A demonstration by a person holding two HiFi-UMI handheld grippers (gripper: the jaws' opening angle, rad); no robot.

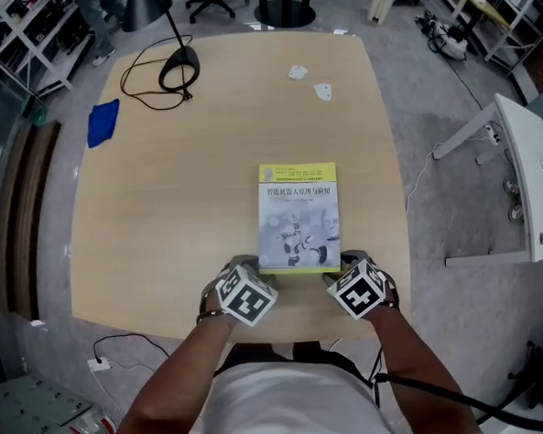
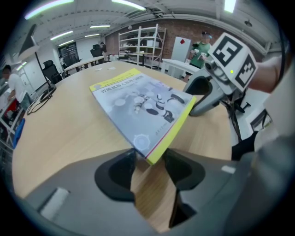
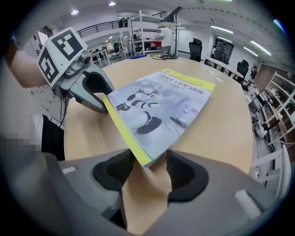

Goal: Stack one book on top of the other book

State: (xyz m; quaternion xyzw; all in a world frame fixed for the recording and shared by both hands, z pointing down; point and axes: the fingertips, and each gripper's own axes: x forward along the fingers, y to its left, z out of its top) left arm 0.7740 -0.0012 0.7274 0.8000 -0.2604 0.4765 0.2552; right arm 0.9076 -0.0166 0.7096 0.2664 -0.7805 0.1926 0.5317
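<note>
ok so: book (image 1: 298, 217), yellow band up top, robot on cover, sits on light wood surface (image 1: 161, 218) close to person's edge, long side pointing away. Left hand-held gripper (image 2: 150, 159) clamped on near-left corner, right hand-held gripper (image 3: 146, 161) clamped on near-right corner, each with jaws partway apart and corner wedged between pads. Near edge of book looks lifted a bit. Further back: black desk lamp (image 1: 179, 70) with looped cord, blue cloth (image 1: 102, 123) by left edge, white scraps (image 1: 297, 71).
</note>
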